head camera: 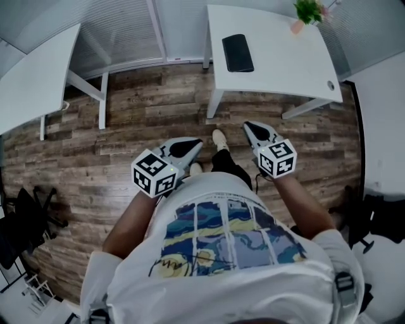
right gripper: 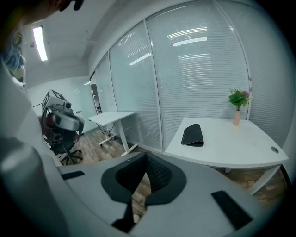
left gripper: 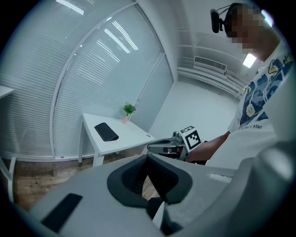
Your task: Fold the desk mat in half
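The desk mat is a small black slab on the white desk, and its rounded near edge looks doubled over. It also shows as the mat in the left gripper view and the mat in the right gripper view. Both grippers are held close to the person's body, well short of the desk and above the wooden floor. My left gripper has its jaws together with nothing in them. My right gripper is likewise shut and empty, and it appears as the right gripper in the left gripper view.
A potted plant stands at the desk's far right corner. A second white desk is at the left. Black office chairs stand at the left and right sides. A glass wall with blinds runs behind both desks.
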